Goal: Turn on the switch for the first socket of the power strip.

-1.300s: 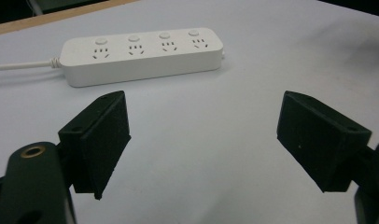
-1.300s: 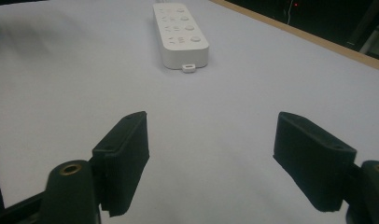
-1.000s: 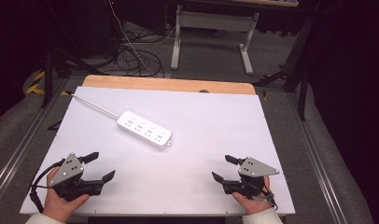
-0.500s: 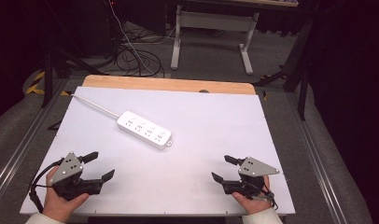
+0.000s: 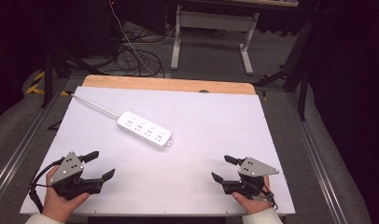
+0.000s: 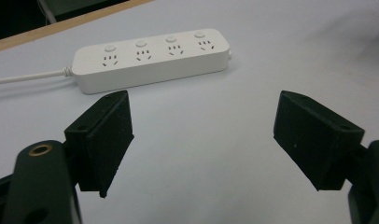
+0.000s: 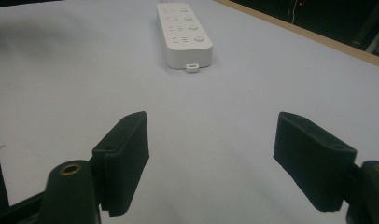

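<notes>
A white power strip [image 5: 144,129] lies at an angle on the white table [image 5: 215,121], left of centre, its white cord [image 5: 94,107] running to the far left corner. Its several sockets and round buttons face up in the left gripper view [image 6: 152,58], and its end tab points toward me in the right gripper view [image 7: 184,34]. My left gripper [image 5: 100,164] rests at the near left, open with nothing between its jaws [image 6: 204,140]. At the near right my right gripper [image 5: 223,168] is open too, empty [image 7: 211,161]. Both are well short of the strip.
A wooden strip [image 5: 169,84] borders the table's far edge. Behind it on the floor are tangled cables [image 5: 131,51] and a white desk frame [image 5: 211,28]. Metal rails [image 5: 19,149] run along both sides of the table.
</notes>
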Demonstrator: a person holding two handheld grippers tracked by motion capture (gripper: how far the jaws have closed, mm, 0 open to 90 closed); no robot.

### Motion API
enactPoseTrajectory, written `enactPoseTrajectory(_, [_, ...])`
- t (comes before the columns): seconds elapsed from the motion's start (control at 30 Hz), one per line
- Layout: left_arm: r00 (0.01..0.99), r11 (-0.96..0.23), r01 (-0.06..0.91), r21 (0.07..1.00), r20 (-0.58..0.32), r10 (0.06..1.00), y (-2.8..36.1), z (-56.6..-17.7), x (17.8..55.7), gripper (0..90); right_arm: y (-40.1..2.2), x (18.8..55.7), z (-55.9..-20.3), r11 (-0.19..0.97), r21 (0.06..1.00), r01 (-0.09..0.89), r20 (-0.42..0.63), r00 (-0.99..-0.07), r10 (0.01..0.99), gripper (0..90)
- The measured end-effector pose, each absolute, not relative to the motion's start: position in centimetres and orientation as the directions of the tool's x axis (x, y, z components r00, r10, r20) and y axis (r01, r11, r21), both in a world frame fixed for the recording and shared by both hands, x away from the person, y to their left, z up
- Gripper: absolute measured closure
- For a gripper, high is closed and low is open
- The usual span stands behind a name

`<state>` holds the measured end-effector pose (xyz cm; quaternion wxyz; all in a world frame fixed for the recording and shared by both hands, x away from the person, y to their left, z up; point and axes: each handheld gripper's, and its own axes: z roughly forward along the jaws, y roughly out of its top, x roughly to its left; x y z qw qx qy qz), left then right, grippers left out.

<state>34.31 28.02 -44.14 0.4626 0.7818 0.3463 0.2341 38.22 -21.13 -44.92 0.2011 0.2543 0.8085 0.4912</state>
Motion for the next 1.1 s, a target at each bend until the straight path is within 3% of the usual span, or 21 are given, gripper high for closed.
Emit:
enactPoseTrajectory(0.77, [0.648,-0.300,0.362,0.883,-0.007,0.762,27.7,-41.3,37.1,28.4,-21.1,38.3,-45.1,0.392,0.894,0.216,-0.071,-0.797,0.600,27.1])
enactPoseTrajectory(1.1, [0.643,-0.329,0.362,0.872,0.022,0.765,27.3,-39.8,38.9,29.4,-21.2,38.2,-45.3,0.394,0.892,0.223,-0.069,-0.794,0.605,27.1])
